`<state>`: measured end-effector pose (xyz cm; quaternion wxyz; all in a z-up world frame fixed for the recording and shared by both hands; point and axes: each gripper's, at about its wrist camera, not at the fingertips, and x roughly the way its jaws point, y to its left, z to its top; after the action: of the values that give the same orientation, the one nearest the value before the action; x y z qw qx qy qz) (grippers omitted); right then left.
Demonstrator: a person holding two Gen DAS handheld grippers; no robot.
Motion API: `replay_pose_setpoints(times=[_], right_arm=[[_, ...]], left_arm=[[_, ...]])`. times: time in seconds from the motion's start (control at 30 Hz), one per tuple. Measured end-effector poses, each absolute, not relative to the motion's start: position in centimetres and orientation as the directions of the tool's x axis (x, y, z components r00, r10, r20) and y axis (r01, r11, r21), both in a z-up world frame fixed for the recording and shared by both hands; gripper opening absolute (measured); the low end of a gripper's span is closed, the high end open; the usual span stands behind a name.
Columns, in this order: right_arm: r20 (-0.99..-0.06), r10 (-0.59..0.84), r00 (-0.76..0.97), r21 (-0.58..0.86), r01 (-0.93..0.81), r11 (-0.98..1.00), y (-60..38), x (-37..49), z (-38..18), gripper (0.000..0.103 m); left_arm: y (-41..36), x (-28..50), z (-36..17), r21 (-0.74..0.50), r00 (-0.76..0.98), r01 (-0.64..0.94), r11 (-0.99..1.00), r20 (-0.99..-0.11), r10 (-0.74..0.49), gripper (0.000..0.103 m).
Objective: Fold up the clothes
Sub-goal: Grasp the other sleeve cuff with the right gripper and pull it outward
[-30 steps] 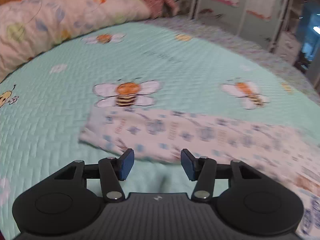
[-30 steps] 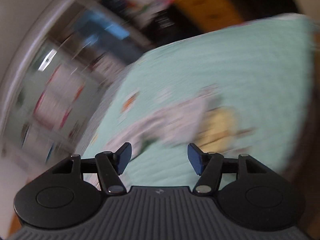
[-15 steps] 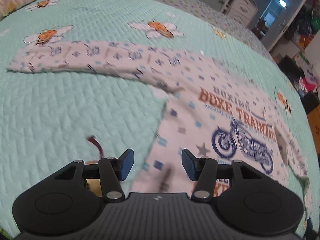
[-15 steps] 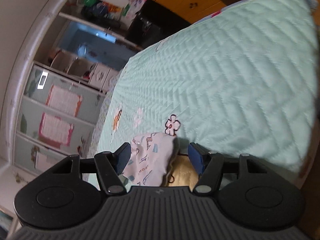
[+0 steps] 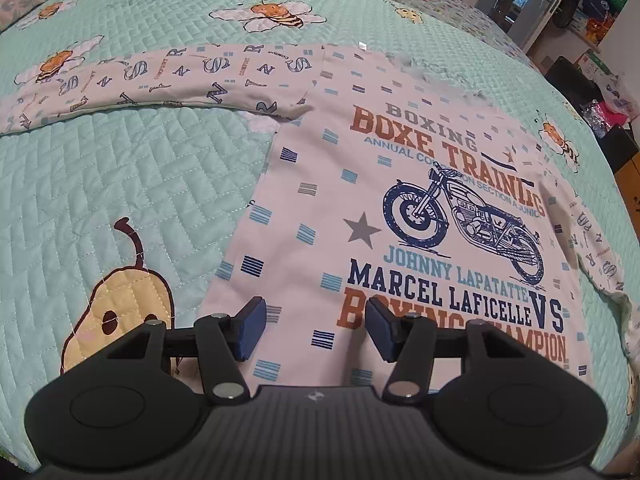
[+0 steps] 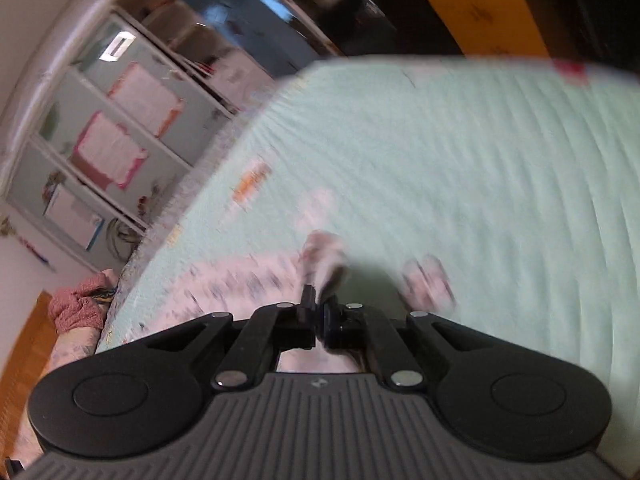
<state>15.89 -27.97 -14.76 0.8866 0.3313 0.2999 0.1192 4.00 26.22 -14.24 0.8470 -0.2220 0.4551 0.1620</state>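
Mint-green quilted bedspread (image 5: pixel 120 184) fills both of my views, and the shirt (image 5: pixel 400 208) lies on it front up, printed with a motorbike and boxing lettering. From my left wrist view it looks flat and smooth across the body, with one sleeve (image 5: pixel 160 80) stretched straight out to the side across the bedspread and the other sleeve (image 5: pixel 596 248) running down along the far edge of the body. My left gripper (image 5: pixel 312 332) hangs over the lower hem area with its jaws roughly half apart; the blue pads sit on either side of a patch of cloth, but they do not press on it, so I hold nothing there. My right gripper (image 6: pixel 318 320) is closed tight, and the blurred right wrist view shows pale patterned cloth bunched right at the fingertips, which I read as an end of the shirt pinched between them; the blur stops me being sure which part it is. As for progress, I judge this to be the very start of folding: the shirt is spread out, yet no fold is visible, both sleeves lie outside the body, and the hem has not been brought up. What remains, as I see it, is bringing the sleeves in over the body and then doubling the body over.
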Motion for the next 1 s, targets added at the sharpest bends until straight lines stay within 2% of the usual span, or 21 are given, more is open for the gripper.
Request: replay_pose_setpoints(times=[0.13,0.23,0.3,0.4,0.53,0.67,0.73,0.83,0.9,0.93,1.0], right_arm=[[-0.407,0.362,0.839,0.614,-0.042,0.788,-30.5,17.2,-10.7,0.004],[-0.494,0.306,0.814,0.550,0.020,0.835,-32.1,19.2,-11.7,0.004],[-0.574,0.328,0.751,0.565,0.073,0.822,-32.9,20.5,-14.7,0.004],[-0.613,0.354,0.706,0.611,0.140,0.779,-33.0,21.2,-18.0,0.004],[-0.578,0.371,0.726,0.656,0.143,0.741,-32.7,21.2,-18.2,0.004],[-0.481,0.335,0.810,0.580,0.007,0.815,-31.4,21.5,-13.1,0.004],[-0.507,0.282,0.814,0.523,0.031,0.851,-31.3,22.0,-11.5,0.004],[-0.646,0.253,0.720,0.507,0.157,0.848,-32.1,24.2,-14.2,0.008],[-0.678,0.261,0.687,0.533,0.216,0.818,-32.4,25.0,-16.8,0.009],[-0.679,0.268,0.683,0.553,0.236,0.799,-32.7,25.0,-17.8,0.010],[-0.618,0.288,0.732,0.624,0.234,0.746,-33.8,23.5,-18.5,0.013]], left_arm=[[26.0,4.0,-14.3,-0.211,0.530,-0.461,0.862,-0.845,0.077,0.057],[25.6,4.2,-14.5,-0.189,0.526,-0.446,0.875,-0.846,0.085,0.060],[25.3,4.3,-14.6,-0.173,0.522,-0.432,0.885,-0.848,0.089,0.063],[25.1,4.5,-14.7,-0.158,0.517,-0.418,0.894,-0.851,0.092,0.064],[24.9,4.7,-14.9,-0.150,0.513,-0.408,0.901,-0.853,0.091,0.068],[24.4,5.1,-15.0,-0.122,0.508,-0.394,0.911,-0.855,0.105,0.073],[24.3,5.1,-15.1,-0.116,0.508,-0.394,0.912,-0.854,0.110,0.074],[24.2,5.1,-15.2,-0.115,0.514,-0.390,0.914,-0.850,0.112,0.076],[24.1,5.1,-15.2,-0.107,0.516,-0.380,0.919,-0.849,0.114,0.077],[24.0,5.1,-15.2,-0.104,0.515,-0.377,0.920,-0.850,0.114,0.077],[24.2,5.2,-15.2,-0.109,0.513,-0.374,0.921,-0.852,0.108,0.077]])
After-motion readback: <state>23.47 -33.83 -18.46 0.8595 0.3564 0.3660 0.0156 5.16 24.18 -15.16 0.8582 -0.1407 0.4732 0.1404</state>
